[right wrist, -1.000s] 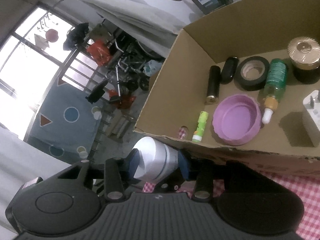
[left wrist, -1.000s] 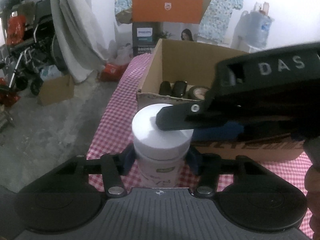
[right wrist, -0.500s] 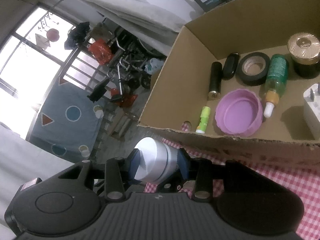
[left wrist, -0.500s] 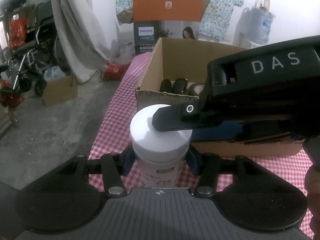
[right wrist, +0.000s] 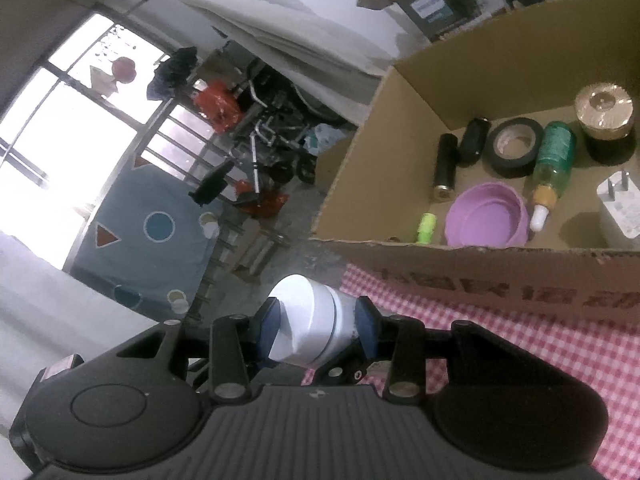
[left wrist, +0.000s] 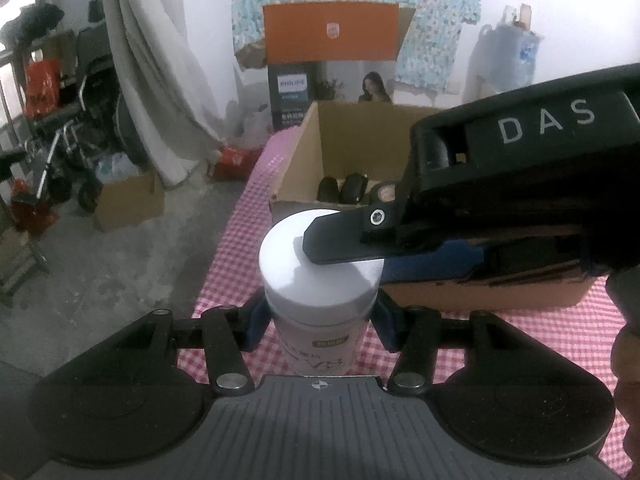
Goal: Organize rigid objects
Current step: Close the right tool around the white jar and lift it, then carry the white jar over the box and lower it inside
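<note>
Two grippers clamp one white-lidded jar (left wrist: 320, 280): your left gripper (left wrist: 318, 320) squeezes its body below the lid, your right gripper (right wrist: 316, 330) pinches the lid from the side. The jar sits over the red-checked tablecloth (left wrist: 232, 264), just before the cardboard box (right wrist: 480, 264); whether it touches the cloth is hidden. Its label is blurred. Only your right wrist view shows the box's purple bowl (right wrist: 486, 220), green bottle (right wrist: 554, 160) and tape roll (right wrist: 514, 146); the left view shows your right gripper's body covering most of it.

jar (left wrist: 318, 276) on table (left wrist: 236, 248), before box (left wrist: 340, 152), tape (right wrist: 514, 146) inside
</note>
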